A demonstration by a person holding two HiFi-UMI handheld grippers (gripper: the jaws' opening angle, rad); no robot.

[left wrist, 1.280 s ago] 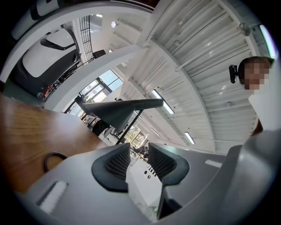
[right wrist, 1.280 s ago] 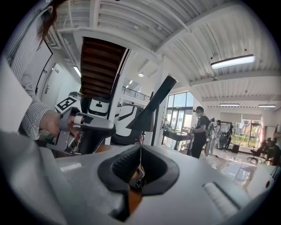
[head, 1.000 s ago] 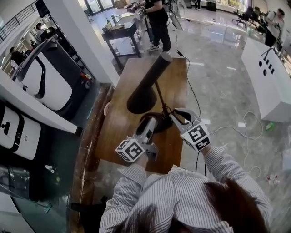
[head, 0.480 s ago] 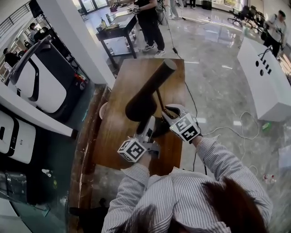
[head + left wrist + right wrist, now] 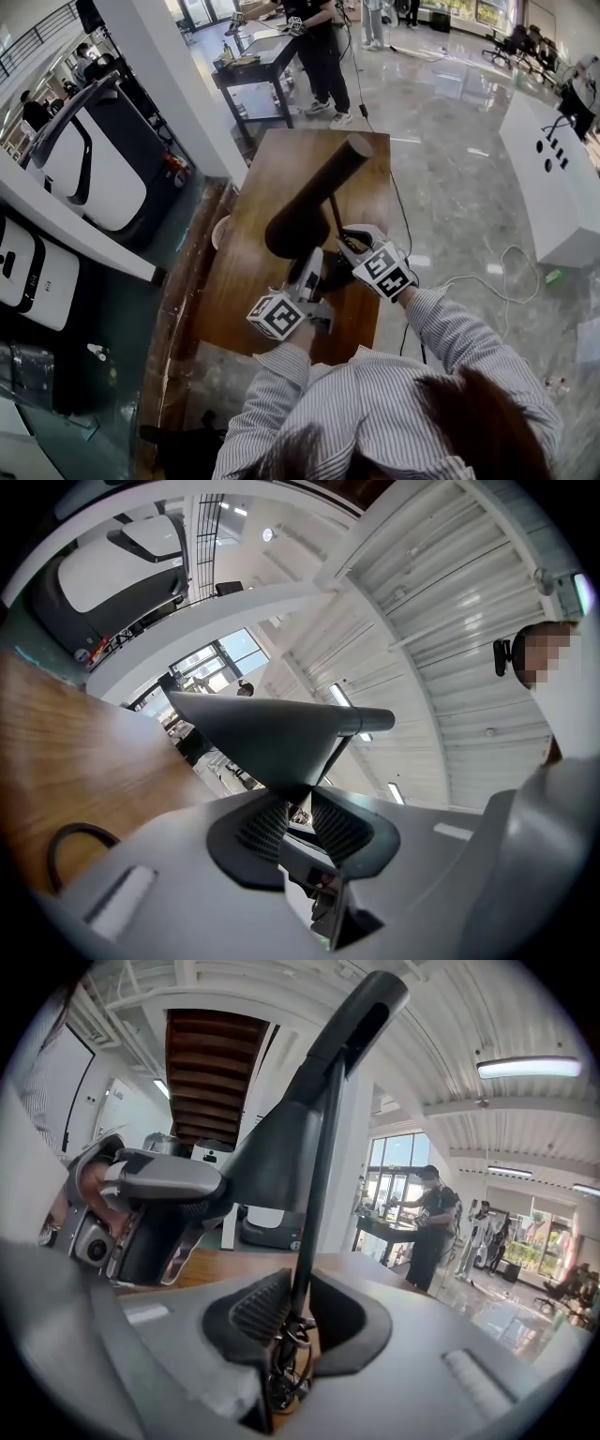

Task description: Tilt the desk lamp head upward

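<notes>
A dark desk lamp stands on the wooden table. Its cone-shaped head slants up to the far right over its round base. From below, my left gripper reaches up to the head's lower rim. In the left gripper view its jaws are closing, and the pads pinch the rim of the head. To the right, my right gripper is shut on the thin stem, low down. In the right gripper view the stem runs up from between the jaws.
The lamp's cable drops off the table's right edge onto the tiled floor. A white cabinet stands at the right and a black-and-white machine at the left. A person stands by a dark table at the back.
My right gripper has moved in from the right and closed on the lamp stem. The left gripper has stayed under the lamp head.
</notes>
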